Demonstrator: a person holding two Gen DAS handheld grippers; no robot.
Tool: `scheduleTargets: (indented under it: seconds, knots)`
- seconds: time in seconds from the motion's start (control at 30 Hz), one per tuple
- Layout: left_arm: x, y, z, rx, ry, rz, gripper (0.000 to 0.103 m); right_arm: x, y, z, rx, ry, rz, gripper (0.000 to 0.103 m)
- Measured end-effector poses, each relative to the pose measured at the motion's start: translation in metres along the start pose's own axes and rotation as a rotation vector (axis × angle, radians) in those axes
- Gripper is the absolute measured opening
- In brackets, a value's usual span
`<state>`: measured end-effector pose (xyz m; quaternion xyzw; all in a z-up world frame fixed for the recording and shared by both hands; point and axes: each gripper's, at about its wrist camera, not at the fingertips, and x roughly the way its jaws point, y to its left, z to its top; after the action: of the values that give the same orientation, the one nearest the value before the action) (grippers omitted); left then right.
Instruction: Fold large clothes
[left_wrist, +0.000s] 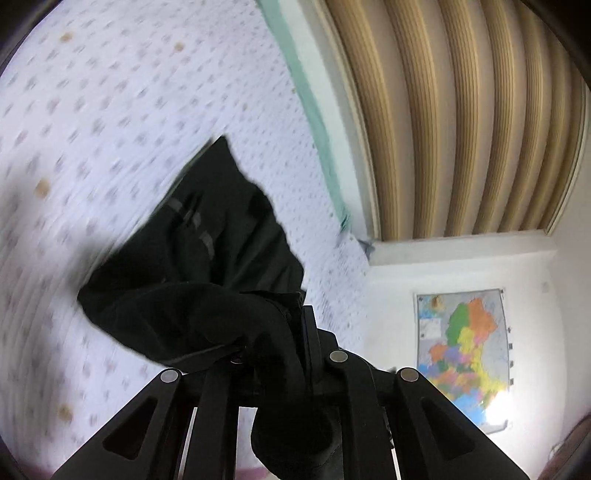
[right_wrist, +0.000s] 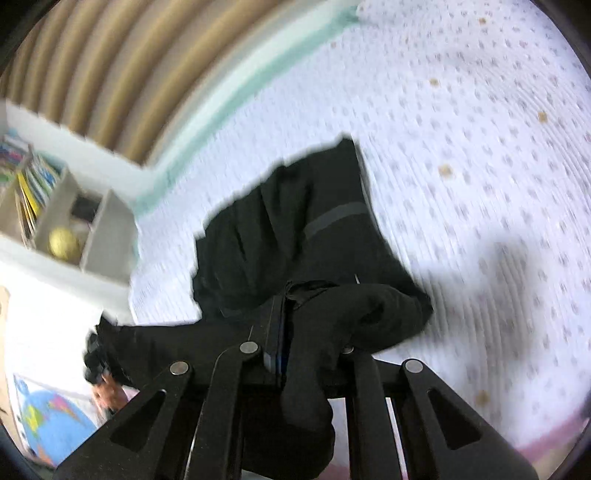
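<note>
Left wrist: left tongs (left_wrist: 304, 325) pinch soft black garment (left_wrist: 207, 258); right tongs (right_wrist: 284, 325) likewise, above dotted sheet (right_wrist: 480, 147).

White bedsheet (left_wrist: 129, 110) with small grey dots and a few brown spots, spread flat; tan ribbed headboard (left_wrist: 461, 110) along its edge; coloured map (left_wrist: 465, 354) on the white wall; shelf unit (right_wrist: 66, 218) holding books and a yellow ball (right_wrist: 64, 242); globe (right_wrist: 48, 424) low beside it.
</note>
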<state>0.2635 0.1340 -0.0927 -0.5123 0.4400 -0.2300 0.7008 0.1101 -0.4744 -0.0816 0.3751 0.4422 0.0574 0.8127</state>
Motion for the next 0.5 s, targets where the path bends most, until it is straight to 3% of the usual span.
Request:
scheduleTargets:
  seconds: [0.13, 0.3, 0.5]
  knots:
    - [0.012, -0.027, 0.037, 0.050, -0.010, 0.033, 0.013, 0.013, 0.015, 0.049, -0.023, -0.043, -0.017, 0.014]
    - [0.059, -0.043, 0.086, 0.077, -0.041, 0.112, 0.013, 0.052, 0.018, 0.118, -0.004, -0.065, -0.040, 0.015]
    - [0.132, -0.010, 0.141, 0.040, -0.026, 0.277, 0.013, 0.137, -0.002, 0.176, 0.034, -0.012, -0.136, 0.015]
